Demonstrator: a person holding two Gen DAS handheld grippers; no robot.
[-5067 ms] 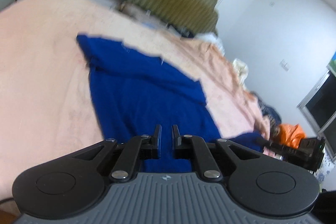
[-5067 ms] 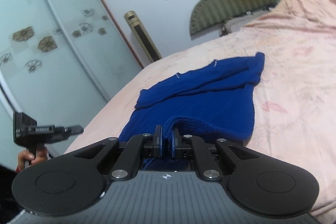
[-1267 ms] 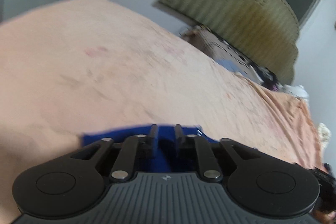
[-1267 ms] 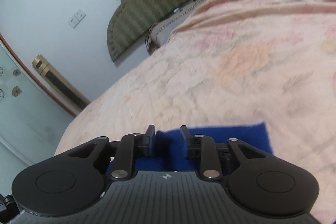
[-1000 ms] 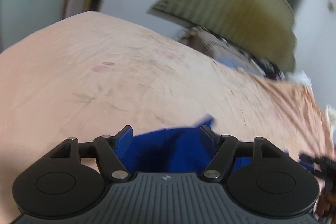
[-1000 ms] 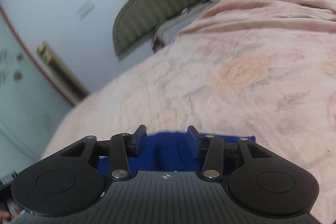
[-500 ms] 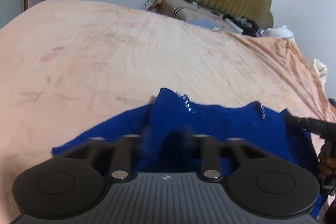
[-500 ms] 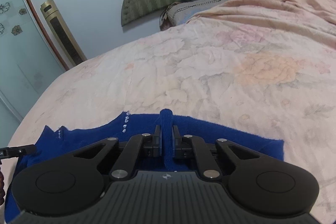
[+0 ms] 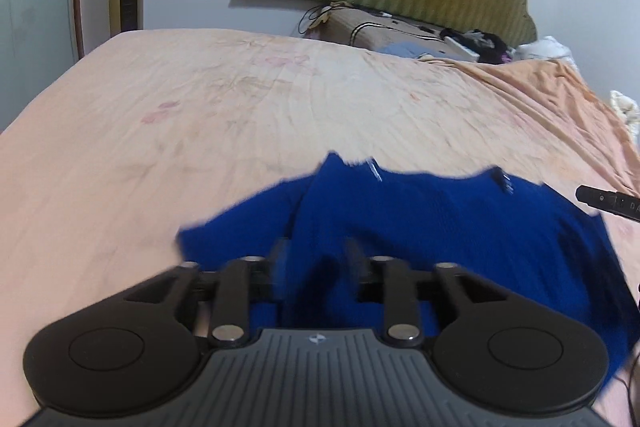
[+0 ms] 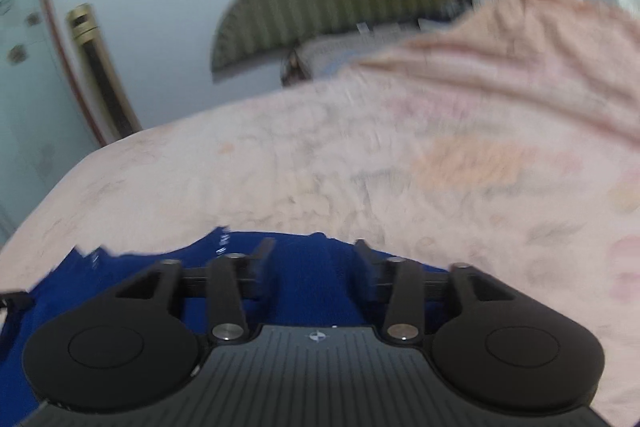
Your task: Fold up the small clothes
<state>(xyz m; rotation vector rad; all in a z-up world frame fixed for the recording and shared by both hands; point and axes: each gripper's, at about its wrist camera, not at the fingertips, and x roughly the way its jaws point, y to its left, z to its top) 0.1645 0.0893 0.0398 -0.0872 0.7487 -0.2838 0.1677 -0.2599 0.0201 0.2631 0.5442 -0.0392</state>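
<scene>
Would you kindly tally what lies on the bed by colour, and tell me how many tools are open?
Blue: 1, the garment on the bed.
Open tools: 2, left tool and right tool.
Total: 3.

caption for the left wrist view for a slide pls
Left gripper, jaws open, over a blue garment on a peach bedsheet.

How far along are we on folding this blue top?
Done: the blue top lies doubled over on the bed, one layer on another. In hand: nothing; the left hand-held gripper and right hand-held gripper are both open over the cloth. Left: probably another fold, since it looks wide and uneven.
</scene>
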